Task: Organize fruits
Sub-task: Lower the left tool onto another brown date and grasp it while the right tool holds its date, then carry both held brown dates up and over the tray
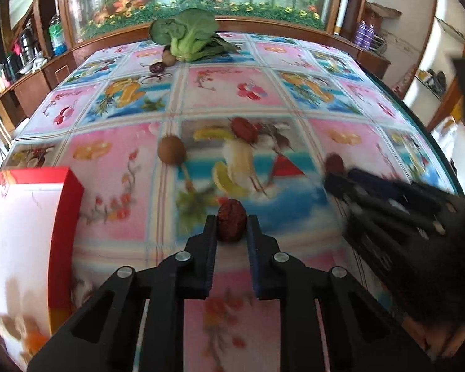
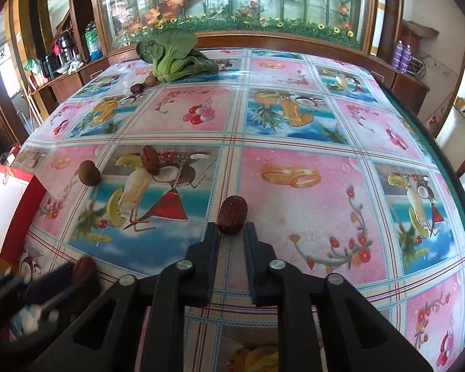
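Pick-up step: left claw (image 1: 231,228) and right claw (image 2: 231,232) each pinch a date (image 1: 231,223) (image 2: 232,219) tight. Next, carry both to the red box (image 1: 63,241).

The table (image 2: 294,124) is mostly bare across its middle and right side, so a gripper could pass freely there. On the left, a red box (image 1: 66,232) stands upright at the table's edge and walls off that side. Just right of it lie a kiwi (image 1: 171,150) and a red date (image 1: 244,129), near each other, leaving a lane between them and the box. At the far edge a bok choy (image 2: 170,59) blocks the back left, with a second kiwi (image 2: 151,81) and what may be a dark plum (image 2: 137,88) just beside it. The two grippers sit close side by side, narrowing the near-centre room.
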